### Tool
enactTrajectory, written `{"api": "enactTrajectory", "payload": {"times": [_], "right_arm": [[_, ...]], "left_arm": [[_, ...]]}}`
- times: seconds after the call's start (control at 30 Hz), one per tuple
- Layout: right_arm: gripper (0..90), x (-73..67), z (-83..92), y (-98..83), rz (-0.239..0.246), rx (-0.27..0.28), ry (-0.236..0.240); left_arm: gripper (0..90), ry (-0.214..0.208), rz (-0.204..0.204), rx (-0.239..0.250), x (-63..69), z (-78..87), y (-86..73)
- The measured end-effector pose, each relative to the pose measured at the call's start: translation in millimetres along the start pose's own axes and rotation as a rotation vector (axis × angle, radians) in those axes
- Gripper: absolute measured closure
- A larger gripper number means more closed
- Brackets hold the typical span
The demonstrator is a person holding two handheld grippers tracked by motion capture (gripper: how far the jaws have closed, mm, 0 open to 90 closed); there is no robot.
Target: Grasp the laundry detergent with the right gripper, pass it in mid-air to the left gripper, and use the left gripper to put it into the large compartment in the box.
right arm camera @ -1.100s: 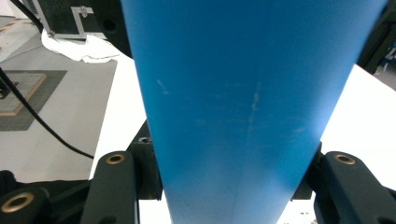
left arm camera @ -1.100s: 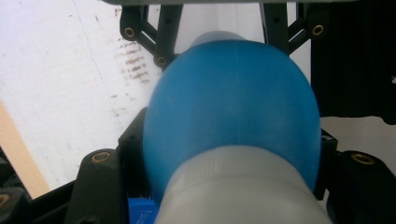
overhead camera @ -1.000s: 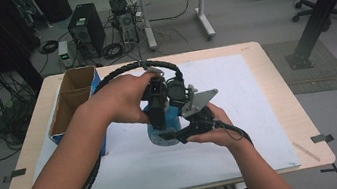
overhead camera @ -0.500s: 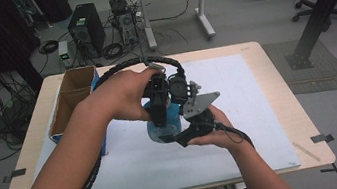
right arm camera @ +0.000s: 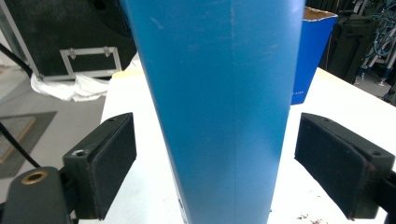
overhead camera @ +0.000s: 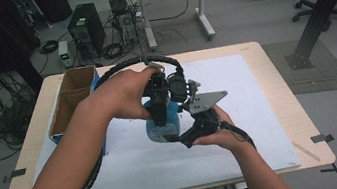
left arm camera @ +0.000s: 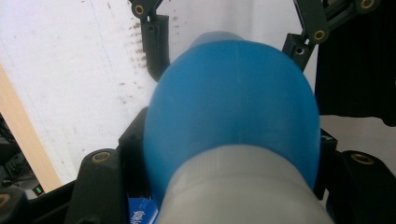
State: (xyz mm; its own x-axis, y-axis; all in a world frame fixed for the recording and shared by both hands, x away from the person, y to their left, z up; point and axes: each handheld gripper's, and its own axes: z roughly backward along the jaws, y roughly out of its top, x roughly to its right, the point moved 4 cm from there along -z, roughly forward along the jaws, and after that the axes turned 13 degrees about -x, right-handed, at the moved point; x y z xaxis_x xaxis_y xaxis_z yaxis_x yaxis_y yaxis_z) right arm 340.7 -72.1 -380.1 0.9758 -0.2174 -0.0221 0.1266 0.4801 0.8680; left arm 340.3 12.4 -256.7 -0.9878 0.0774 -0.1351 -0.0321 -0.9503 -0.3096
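1. Bottle (overhead camera: 163,125): one blue plastic bottle with a pale cap is held above the white sheet (overhead camera: 260,111) on the desk (overhead camera: 286,87).
2. One left gripper (overhead camera: 162,118) is clamped tightly around the bottle near its cap end.
3. One right gripper (right arm camera: 215,172) is seen with jaws that have just been opening; its two pads (right arm camera: 109,163) stand apart from the bottle between them.
4. One cardboard box (overhead camera: 73,96) with two compartments sits at the desk's left edge.

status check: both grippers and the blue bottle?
Left gripper shut on blue bottle near its white cap. Right gripper jaws just opening, pads clear of bottle. Nothing in the way.
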Motion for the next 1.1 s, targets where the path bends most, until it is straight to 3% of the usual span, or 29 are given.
{"api": "enactTrajectory", "payload": {"times": [0.1, 0.27, 0.57, 0.67, 1.1], "right_arm": [[11.3, 0.6, 1.3, -0.7, -0.008, 0.013, 0.005], [0.1, 2.5, 6.9, 0.2, -0.037, 0.046, -0.011], [0.0, 4.3, 16.7, -0.2, -0.052, 0.076, -0.018], [0.0, 4.4, 29.4, -3.1, -0.045, 0.087, -0.034], [0.0, 14.8, 86.6, -23.9, -0.064, 0.071, -0.141]], "left_arm": [[38.3, 0.000, -0.001, 0.004, -0.4, 0.1, 0.5], [38.3, -0.002, -0.002, 0.002, -2.1, -0.8, 2.2], [38.3, -0.012, 0.002, 0.000, -3.4, 2.6, 1.5], [38.3, -0.053, 0.042, -0.010, -5.5, 4.4, -1.4], [38.2, -0.110, 0.160, -0.013, -16.9, 9.2, -19.2]]}}
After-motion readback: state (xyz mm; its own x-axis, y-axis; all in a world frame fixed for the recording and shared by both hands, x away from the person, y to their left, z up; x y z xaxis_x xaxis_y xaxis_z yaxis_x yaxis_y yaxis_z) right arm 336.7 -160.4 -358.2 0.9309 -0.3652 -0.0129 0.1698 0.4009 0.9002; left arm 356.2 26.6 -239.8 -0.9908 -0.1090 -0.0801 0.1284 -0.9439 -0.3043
